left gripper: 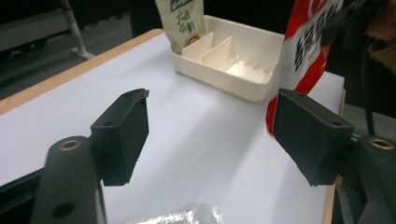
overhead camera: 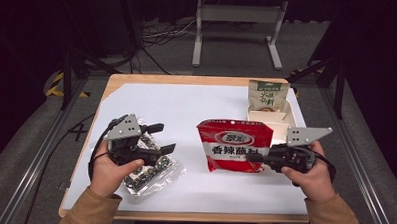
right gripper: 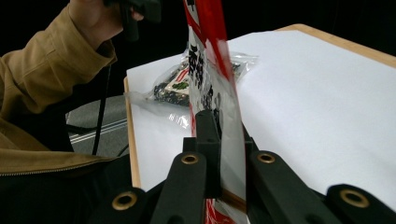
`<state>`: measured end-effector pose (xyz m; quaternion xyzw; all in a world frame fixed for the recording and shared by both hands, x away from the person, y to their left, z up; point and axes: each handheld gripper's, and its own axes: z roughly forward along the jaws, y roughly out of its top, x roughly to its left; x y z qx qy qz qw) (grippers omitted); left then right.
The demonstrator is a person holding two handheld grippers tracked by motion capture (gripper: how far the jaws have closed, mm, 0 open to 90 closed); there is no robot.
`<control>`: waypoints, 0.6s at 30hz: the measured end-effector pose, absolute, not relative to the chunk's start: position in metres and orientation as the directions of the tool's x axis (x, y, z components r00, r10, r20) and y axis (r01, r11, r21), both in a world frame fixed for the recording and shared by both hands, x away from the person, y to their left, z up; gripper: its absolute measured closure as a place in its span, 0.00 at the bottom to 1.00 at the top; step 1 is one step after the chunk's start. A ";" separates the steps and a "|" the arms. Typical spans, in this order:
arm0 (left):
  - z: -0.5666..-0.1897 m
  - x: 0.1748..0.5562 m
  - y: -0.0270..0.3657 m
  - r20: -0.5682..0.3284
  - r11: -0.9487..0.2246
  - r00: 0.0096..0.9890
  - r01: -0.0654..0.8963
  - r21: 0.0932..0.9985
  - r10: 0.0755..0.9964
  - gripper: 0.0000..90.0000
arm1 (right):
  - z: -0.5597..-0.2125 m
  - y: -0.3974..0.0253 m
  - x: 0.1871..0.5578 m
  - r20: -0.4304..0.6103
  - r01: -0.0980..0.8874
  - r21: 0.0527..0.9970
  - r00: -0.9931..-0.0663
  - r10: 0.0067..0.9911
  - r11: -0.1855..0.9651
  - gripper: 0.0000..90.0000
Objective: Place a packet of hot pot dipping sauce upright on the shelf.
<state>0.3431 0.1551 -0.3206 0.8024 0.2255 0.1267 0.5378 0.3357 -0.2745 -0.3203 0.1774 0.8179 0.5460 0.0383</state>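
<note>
A red snack bag (overhead camera: 234, 145) with white lettering stands upright near the table's middle, and my right gripper (overhead camera: 255, 157) is shut on its lower right edge. In the right gripper view the red bag (right gripper: 211, 70) rises edge-on between the two black jaws of that gripper (right gripper: 224, 154). My left gripper (overhead camera: 164, 137) is open above a clear bag of dark snacks (overhead camera: 152, 170) at the left. In the left gripper view its jaws stand wide apart with bare white table between them, and a corner of the clear bag (left gripper: 187, 215) lies below.
A cream divided tray (overhead camera: 267, 117) sits at the back right with a green-and-white pouch (overhead camera: 267, 96) standing in its far end. White paper (overhead camera: 186, 106) covers the wooden table. A metal frame stands on the floor beyond.
</note>
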 end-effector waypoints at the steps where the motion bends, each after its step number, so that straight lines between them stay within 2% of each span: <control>1: -0.322 0.344 0.156 -0.036 -0.327 0.863 0.230 0.917 0.505 0.29 | -0.318 -0.276 0.337 0.132 0.249 0.908 -0.933 0.336 0.336 0.97; 11: -0.338 0.350 0.177 -0.060 -0.329 0.810 0.303 0.894 0.583 0.24 | -0.292 -0.293 0.348 0.097 0.235 0.916 -0.916 0.389 0.326 0.97; 18: -0.342 0.354 0.184 -0.070 -0.322 0.793 0.325 0.889 0.605 0.23 | -0.279 -0.306 0.357 0.068 0.221 0.918 -0.905 0.420 0.328 0.97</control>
